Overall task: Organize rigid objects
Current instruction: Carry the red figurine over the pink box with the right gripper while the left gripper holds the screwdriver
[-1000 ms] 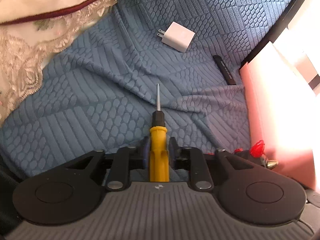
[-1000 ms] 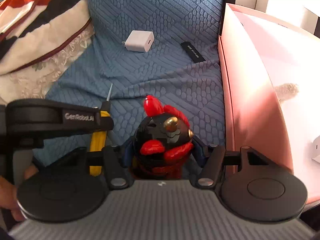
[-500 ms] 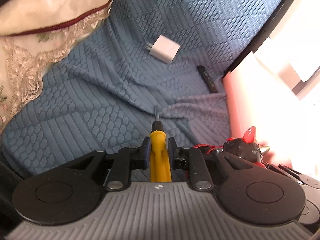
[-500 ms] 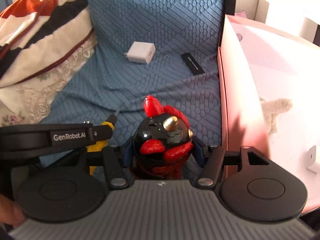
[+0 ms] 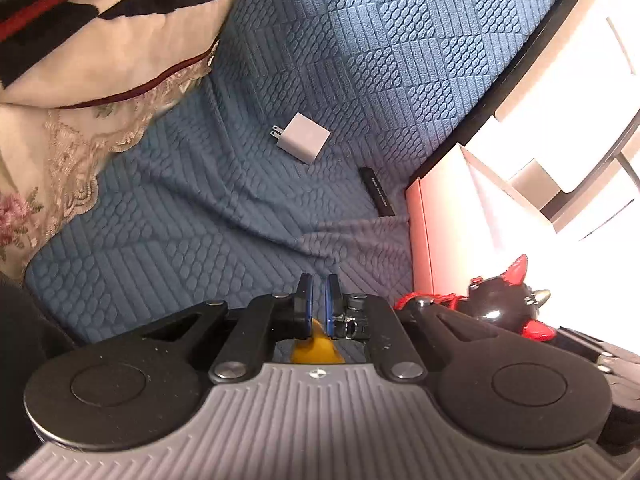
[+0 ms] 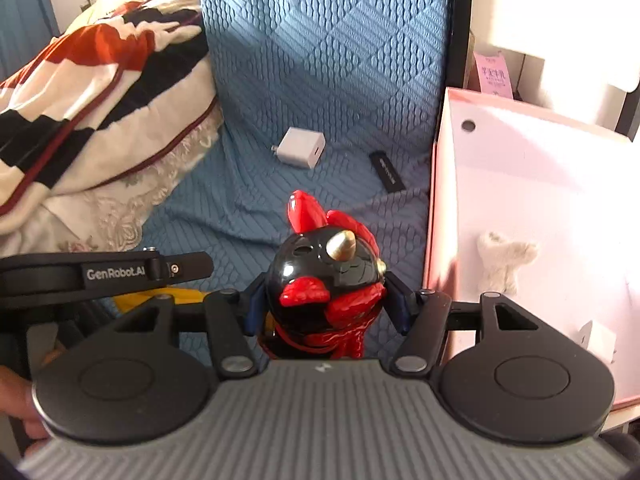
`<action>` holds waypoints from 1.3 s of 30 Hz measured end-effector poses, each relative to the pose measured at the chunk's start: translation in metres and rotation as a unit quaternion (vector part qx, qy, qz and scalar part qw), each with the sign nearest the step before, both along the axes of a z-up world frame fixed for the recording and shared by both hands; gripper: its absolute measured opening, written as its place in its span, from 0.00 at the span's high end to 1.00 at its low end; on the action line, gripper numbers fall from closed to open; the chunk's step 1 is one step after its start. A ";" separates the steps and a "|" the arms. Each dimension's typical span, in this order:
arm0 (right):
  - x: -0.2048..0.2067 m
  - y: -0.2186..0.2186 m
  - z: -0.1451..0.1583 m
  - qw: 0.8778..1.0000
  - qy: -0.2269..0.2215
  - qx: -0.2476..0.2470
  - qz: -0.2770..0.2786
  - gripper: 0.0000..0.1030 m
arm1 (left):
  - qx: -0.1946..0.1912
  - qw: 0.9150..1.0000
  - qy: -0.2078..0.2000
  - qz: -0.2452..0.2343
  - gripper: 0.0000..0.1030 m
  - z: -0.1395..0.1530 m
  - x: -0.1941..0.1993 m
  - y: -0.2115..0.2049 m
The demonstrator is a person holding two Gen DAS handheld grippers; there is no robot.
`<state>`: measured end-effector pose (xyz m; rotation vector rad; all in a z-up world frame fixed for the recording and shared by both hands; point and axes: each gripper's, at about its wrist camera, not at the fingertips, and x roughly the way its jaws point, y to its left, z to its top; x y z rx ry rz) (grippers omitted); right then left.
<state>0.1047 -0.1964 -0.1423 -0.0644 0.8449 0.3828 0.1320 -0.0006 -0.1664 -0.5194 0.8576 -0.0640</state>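
Left wrist view: left gripper (image 5: 316, 300) has its jaws nearly together on a yellow screwdriver (image 5: 316, 350), only the handle end showing
Beyond it: white charger (image 5: 303, 143) and black stick (image 5: 376, 191) lie apart on the blue bed cover (image 5: 200, 220)
Right wrist view: right gripper (image 6: 326, 304) is clamped around a black-and-red figurine (image 6: 328, 284), held above the bed cover just left of the pink box (image 6: 438, 216)
Box contents: a fuzzy white piece (image 6: 504, 260) and a small white block (image 6: 598, 338)
Risk: the glossy, rounded figurine could twist or slip from the pads; its horn might catch the box wall, and the two grippers sit close enough to collide
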 end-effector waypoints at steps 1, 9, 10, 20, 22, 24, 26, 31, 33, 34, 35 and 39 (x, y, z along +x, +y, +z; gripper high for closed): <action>0.001 -0.002 0.001 1.000 -0.001 0.001 -0.002 0.40 | 0.002 1.000 0.002 0.002 0.93 -0.002 0.000 0.000; -0.003 -0.014 -0.003 1.000 0.008 0.019 -0.013 0.40 | -0.020 0.999 0.031 0.019 1.00 -0.026 -0.004 0.014; -0.003 -0.015 -0.004 1.000 0.010 0.020 -0.015 0.40 | -0.022 0.999 0.034 0.018 1.00 -0.029 -0.004 0.014; -0.007 -0.019 -0.015 0.999 0.024 0.028 -0.017 0.40 | -0.038 0.997 0.063 0.033 0.99 -0.051 -0.004 0.027; -0.007 -0.019 -0.016 0.999 0.025 0.030 -0.017 0.40 | -0.043 0.996 0.064 0.035 0.99 -0.053 -0.005 0.030; -0.007 -0.019 -0.017 0.999 0.025 0.033 -0.017 0.40 | -0.045 0.996 0.065 0.033 0.99 -0.052 -0.005 0.031; -0.007 -0.019 -0.017 0.999 0.025 0.035 -0.018 0.40 | -0.044 0.996 0.065 0.031 0.99 -0.051 -0.006 0.030; -0.007 -0.023 -0.010 0.999 0.015 0.044 -0.015 0.40 | -0.049 0.997 0.059 0.015 0.99 -0.044 -0.005 0.023; -0.006 -0.027 -0.003 0.999 0.010 0.049 -0.016 0.40 | -0.046 0.997 0.054 0.003 0.99 -0.037 -0.004 0.017; -0.005 -0.028 0.001 0.999 0.005 0.050 -0.015 0.40 | -0.043 0.998 0.048 -0.003 0.99 -0.031 -0.004 0.014; -0.004 -0.030 0.005 0.999 -0.001 0.050 -0.015 0.40 | -0.038 0.998 0.040 -0.010 0.99 -0.025 -0.004 0.011; 0.000 -0.041 0.022 0.998 -0.021 0.051 -0.022 0.40 | -0.020 0.999 0.014 -0.035 0.99 -0.002 -0.005 -0.002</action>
